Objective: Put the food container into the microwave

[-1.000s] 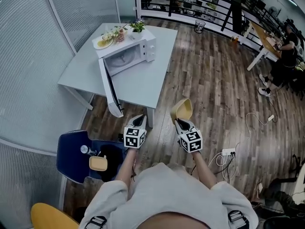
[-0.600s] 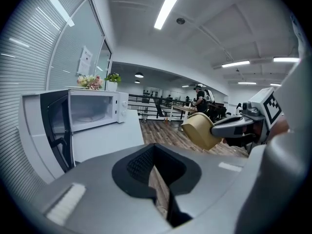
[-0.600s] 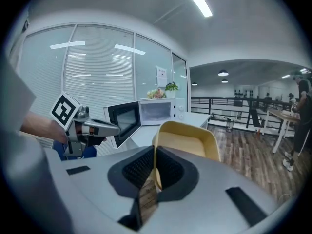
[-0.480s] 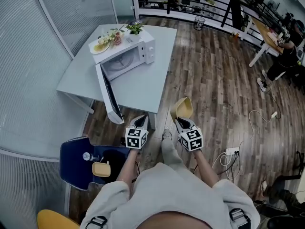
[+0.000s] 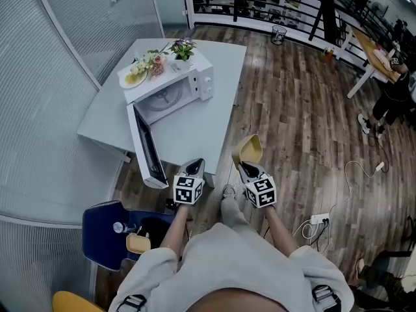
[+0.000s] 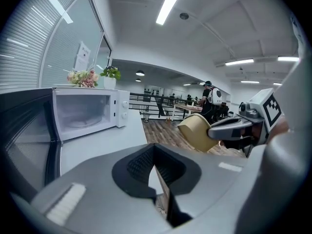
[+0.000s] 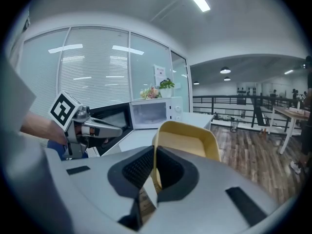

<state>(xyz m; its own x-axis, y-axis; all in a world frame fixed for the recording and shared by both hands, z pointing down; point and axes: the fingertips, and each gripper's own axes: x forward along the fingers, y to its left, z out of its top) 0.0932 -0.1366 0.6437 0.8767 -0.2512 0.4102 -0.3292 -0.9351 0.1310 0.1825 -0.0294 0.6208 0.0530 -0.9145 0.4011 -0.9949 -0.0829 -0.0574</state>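
Note:
A yellow food container (image 5: 247, 149) (image 7: 186, 143) hangs tilted over the wooden floor, with my right gripper (image 5: 244, 166) (image 7: 154, 177) shut on its rim. The white microwave (image 5: 171, 90) (image 6: 87, 113) (image 7: 152, 113) stands on the grey table (image 5: 205, 116), its door (image 5: 148, 149) swung open toward me and its cavity empty. My left gripper (image 5: 194, 168) (image 6: 155, 169) is shut with nothing in it, near the table's front corner. In the left gripper view the container (image 6: 197, 133) shows to the right, held by the other gripper.
A plate (image 5: 132, 77) and flower pots (image 5: 182, 48) sit on top of the microwave. A blue chair (image 5: 107, 229) holding a small yellow lid (image 5: 136, 242) is at my lower left. Cables and a power strip (image 5: 320, 218) lie on the floor at right. A glass wall runs along the left.
I have stepped closer to the table: the microwave and its open door appear larger and nearer. Both grippers keep their places before me, the right still holding the container.

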